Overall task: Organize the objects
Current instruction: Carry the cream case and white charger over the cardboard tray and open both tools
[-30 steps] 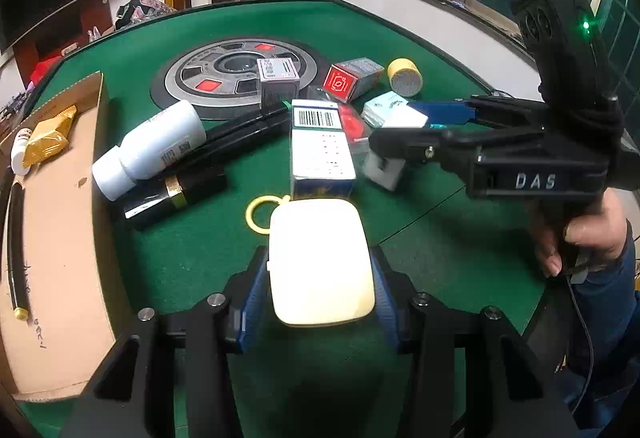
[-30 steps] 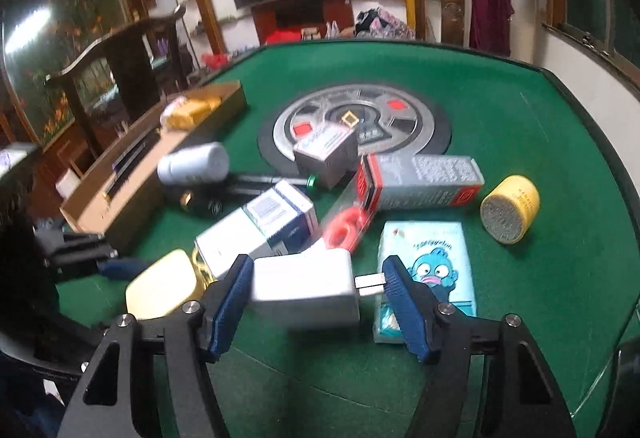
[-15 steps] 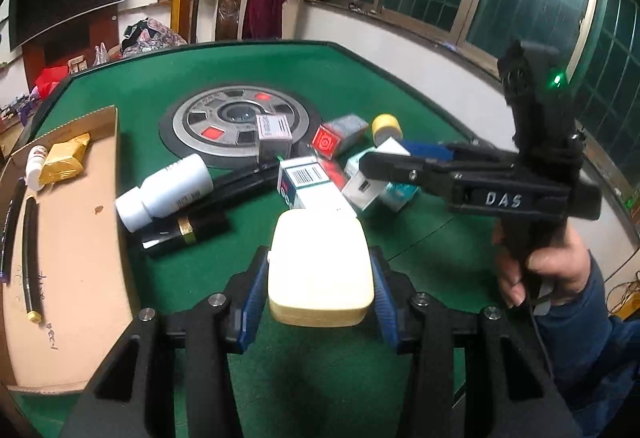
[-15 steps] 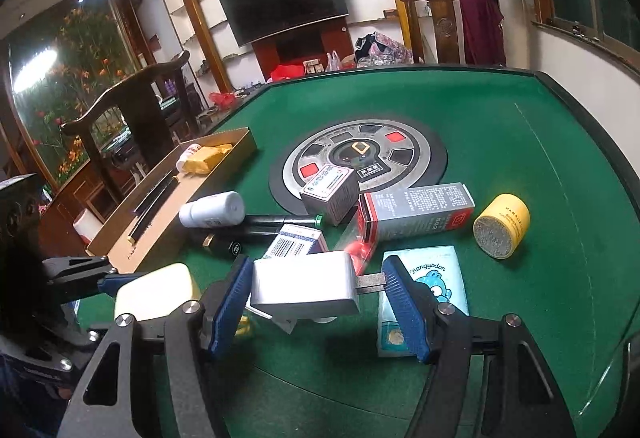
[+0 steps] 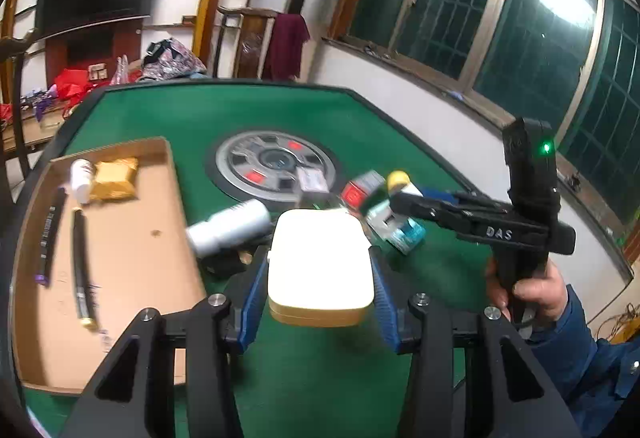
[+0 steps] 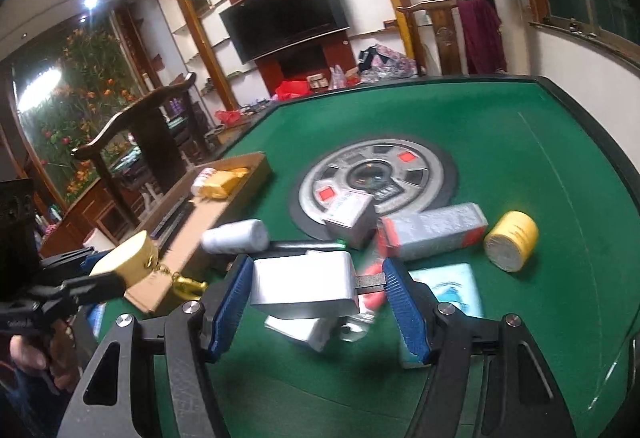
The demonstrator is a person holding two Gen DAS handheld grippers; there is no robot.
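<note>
Left gripper: jaws partly closed, blue pads pressing both sides of a cream rounded case, carried clear of the felt. In the right wrist view a gold clasp on a short chain dangles from that case. Held flat, most likely so it can be set down level in the box.

Right gripper: jaws wider, clamped end to end on a white charger block; one pad on its body, the other against its metal prongs. Lifted above the pile.

Cardboard tray: at the left edge of the green table, beside the left gripper. It looks like the collecting place. Contents: two dark pens lying lengthwise, a small white bottle, and a gold packet touching the bottle at the far end. Near end bare, room for both carried items.

Loose pile, centre of table, still unsorted:
- white bottle, on its side, near the tray's edge;
- grey carton with red end;
- small grey box, resting on the rim of the round hub;
- yellow jar, on its side, apart to the right;
- blue cartoon packet, partly behind the right pad;
- another white box, below the charger, blurred.
</note>
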